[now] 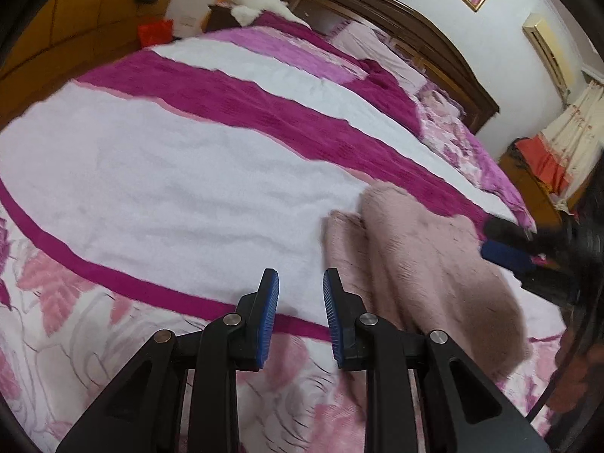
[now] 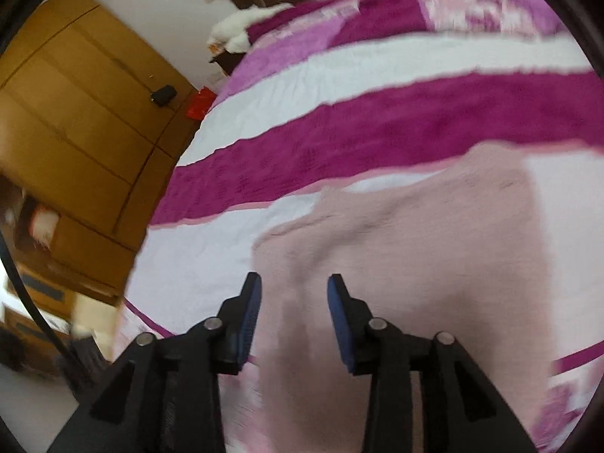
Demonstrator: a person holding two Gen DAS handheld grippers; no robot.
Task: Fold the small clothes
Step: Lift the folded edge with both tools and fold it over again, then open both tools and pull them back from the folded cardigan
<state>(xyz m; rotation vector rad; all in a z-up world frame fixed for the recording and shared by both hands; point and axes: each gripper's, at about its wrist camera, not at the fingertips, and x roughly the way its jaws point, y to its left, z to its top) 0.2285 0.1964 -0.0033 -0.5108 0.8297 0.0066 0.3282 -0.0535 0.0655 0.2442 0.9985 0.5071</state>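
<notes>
A fuzzy dusty-pink garment (image 1: 426, 264) lies on the bed, to the right of my left gripper (image 1: 301, 283), which is open and empty above the white and magenta striped blanket (image 1: 170, 173). In the right wrist view the same pink garment (image 2: 407, 234) spreads flat under and ahead of my right gripper (image 2: 294, 287). That gripper is open and empty, with both fingers over the garment's near part. The right gripper's dark and blue body (image 1: 509, 245) shows at the garment's far right edge in the left wrist view.
The bed has a dark wooden headboard (image 1: 396, 19) and pink floral pillows (image 1: 453, 139). A wooden wardrobe (image 2: 75, 113) stands left of the bed. A white fluffy item (image 1: 256, 0) lies at the far corner. A red bag (image 1: 154, 30) sits by the wall.
</notes>
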